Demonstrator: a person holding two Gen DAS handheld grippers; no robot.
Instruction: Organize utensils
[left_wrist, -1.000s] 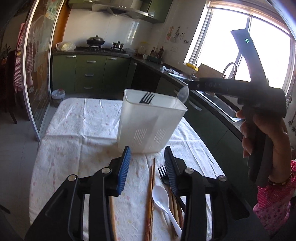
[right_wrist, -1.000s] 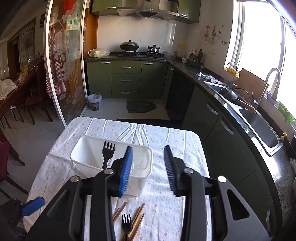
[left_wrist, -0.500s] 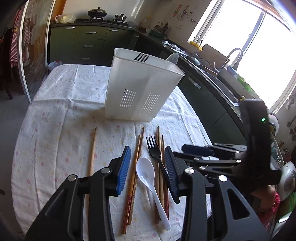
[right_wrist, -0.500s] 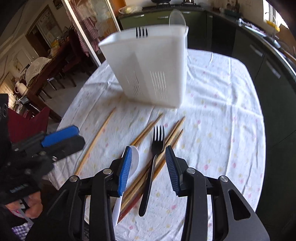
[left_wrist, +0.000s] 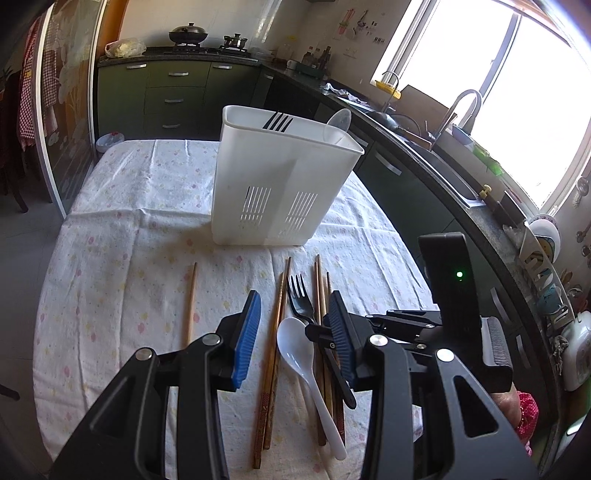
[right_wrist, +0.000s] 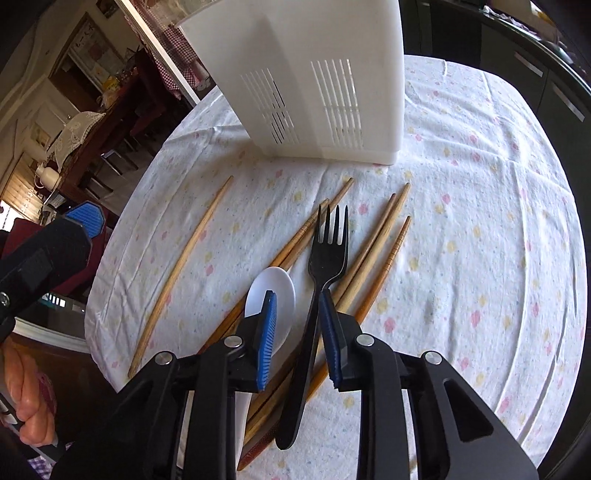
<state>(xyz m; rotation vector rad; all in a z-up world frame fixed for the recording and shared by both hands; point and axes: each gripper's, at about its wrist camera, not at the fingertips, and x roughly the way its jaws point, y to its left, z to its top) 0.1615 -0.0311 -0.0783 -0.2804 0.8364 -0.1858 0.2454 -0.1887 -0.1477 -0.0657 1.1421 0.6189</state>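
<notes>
1. While sunlight floods a green-cabinet kitchen, a round table under a floral cloth fills both wrist views, bearing a utensil holder and loose cutlery
2. Standing upright toward the table's far side, the white slotted utensil holder has the tines of a black fork and a translucent spoon showing above its rim
3. Low over the near edge, the left gripper hangs with its blue-padded jaws wide apart and nothing between them, the white spoon and a pair of chopsticks lying on the cloth beneath the gap
4. From the other side, the right gripper sits with its jaws narrowly apart astride the handle of a second black fork; its right pad looks to touch the handle, the left pad stands off it
5. Several wooden chopsticks lie in a loose fan just in front of the holder, one single chopstick apart to the left
6. That fork rests across the chopsticks, tines toward the holder
7. Beside it lies a white soup spoon, bowl toward the holder
</notes>
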